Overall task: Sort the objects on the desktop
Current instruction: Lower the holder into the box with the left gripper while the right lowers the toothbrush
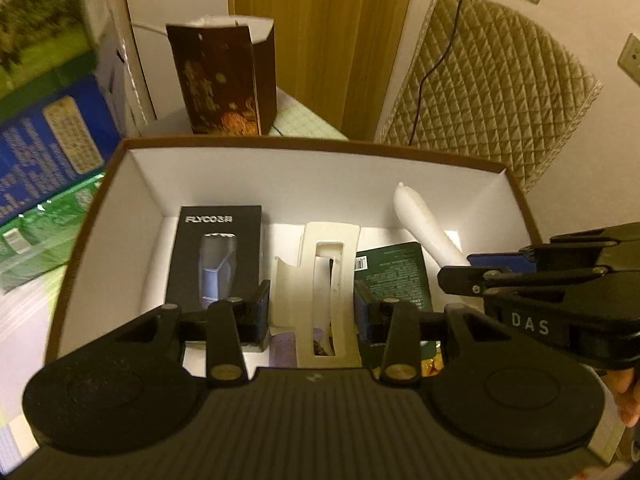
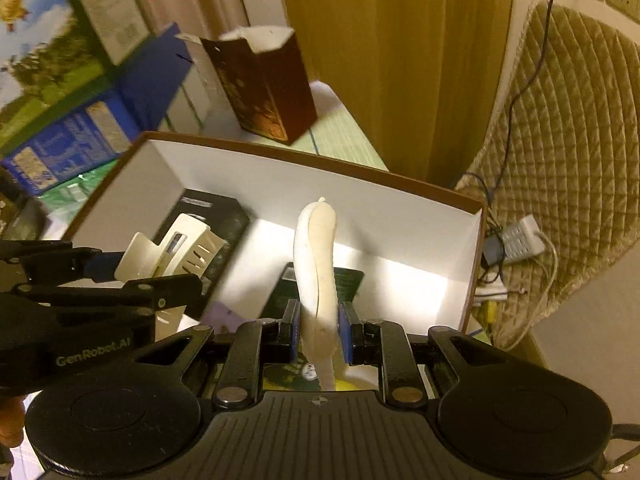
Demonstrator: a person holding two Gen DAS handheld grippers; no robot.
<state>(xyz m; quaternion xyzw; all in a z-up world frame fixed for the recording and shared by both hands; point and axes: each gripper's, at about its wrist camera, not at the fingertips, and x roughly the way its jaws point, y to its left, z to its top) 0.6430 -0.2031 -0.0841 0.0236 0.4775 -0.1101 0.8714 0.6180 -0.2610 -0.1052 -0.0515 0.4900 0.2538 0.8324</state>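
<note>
**Both grippers over the open box, each with a cream-coloured item between its jaws**

The left gripper (image 1: 312, 304) is over the brown-rimmed white box (image 1: 312, 172), jaws fairly wide apart. Between them sits a cream hair claw clip (image 1: 320, 284); the right wrist view shows the clip (image 2: 172, 252) at that gripper's tips, but whether the pads (image 1: 260, 308) actually press it cannot be told. Left of the left jaw, inside the box, lies a black shaver carton (image 1: 218, 256). Just beyond the right jaw lies a dark green packet (image 1: 394, 276).

The right gripper (image 2: 320, 326) has its jaws drawn close, clamped on a white tube-shaped object (image 2: 316, 256) that rises from between the blue pads (image 2: 346, 330) and curves forward over the box (image 2: 400, 216). In the left wrist view the same white object (image 1: 424, 224) slants toward the box's far right corner.

Beyond both sets of jaws, past the box's far wall, stands a dark brown patterned carton (image 1: 224, 80).
</note>
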